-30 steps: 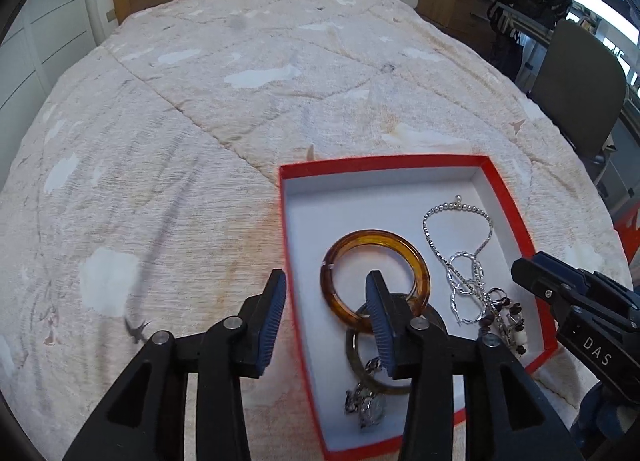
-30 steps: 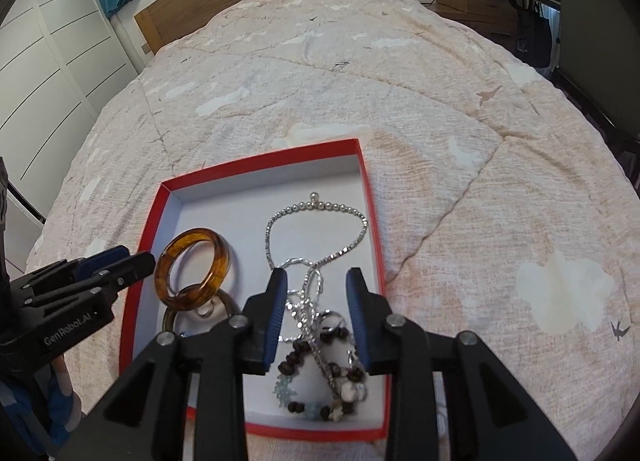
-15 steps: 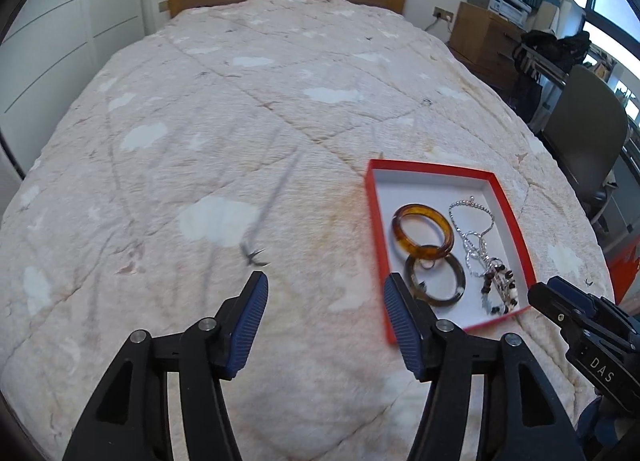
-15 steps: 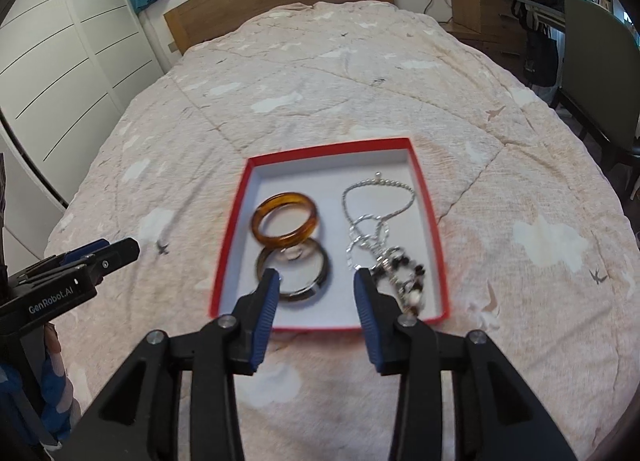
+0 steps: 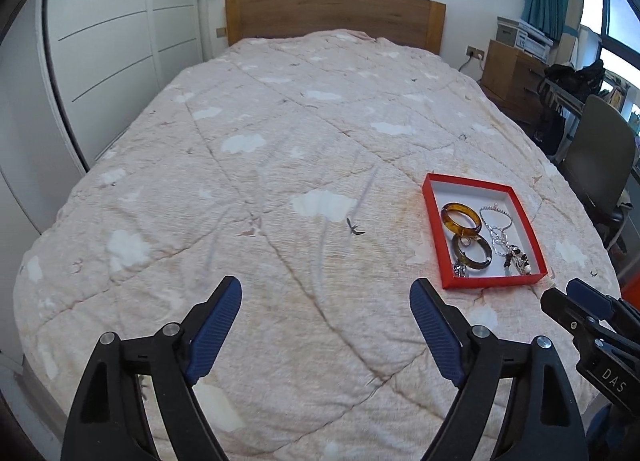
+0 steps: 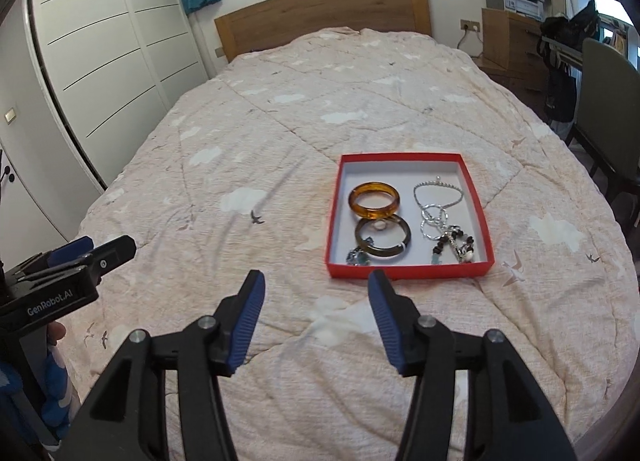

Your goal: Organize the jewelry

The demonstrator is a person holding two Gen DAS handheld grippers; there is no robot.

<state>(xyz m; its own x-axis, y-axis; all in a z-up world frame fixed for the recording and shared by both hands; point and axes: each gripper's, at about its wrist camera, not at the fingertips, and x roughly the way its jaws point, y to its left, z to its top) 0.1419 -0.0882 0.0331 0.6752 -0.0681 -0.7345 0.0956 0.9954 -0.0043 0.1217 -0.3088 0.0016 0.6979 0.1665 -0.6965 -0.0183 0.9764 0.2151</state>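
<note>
Jewelry sits in the red box on the bed: two bangles and a silver chain. The left gripper and right gripper have just been opening, with nothing between their blue pads.

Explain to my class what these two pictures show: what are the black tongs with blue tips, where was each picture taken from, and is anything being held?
No robot here: a person holds a clamp-like tool in each hand, with a camera on each looking along its two fingers. One picture comes from the left hand-held gripper, the other from the right hand-held gripper. Both have just been opening, with nothing between their blue pads. They hover over a bed quilt. On it lies a red box holding an amber bangle, a dark bangle, a silver chain and a beaded bracelet.
</note>
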